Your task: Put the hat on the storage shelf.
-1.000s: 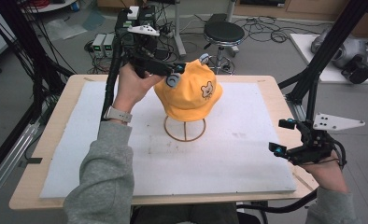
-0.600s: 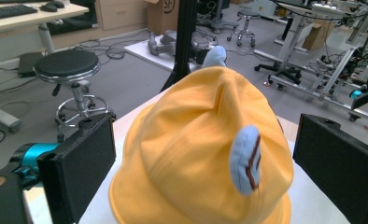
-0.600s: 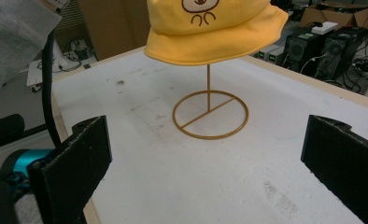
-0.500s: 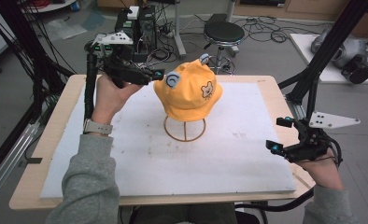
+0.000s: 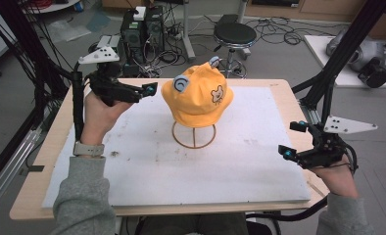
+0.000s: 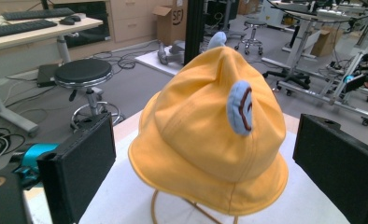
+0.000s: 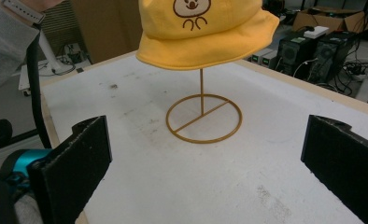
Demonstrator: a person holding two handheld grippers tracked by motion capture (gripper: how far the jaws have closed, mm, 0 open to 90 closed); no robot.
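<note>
The yellow hat sits on its wire stand mid-desk. The left tongs hover just beside the hat, gaping and empty; the right tongs, also gaping, wait well apart. The next move probably calls for closing on the brim.

High view looks forward and down over the whole table. Left gripper view sits close to the hat, level with it, facing out between its jaws. Right gripper view sits low and farther off, aimed up at the hat and stand. All three share the hat.
</note>
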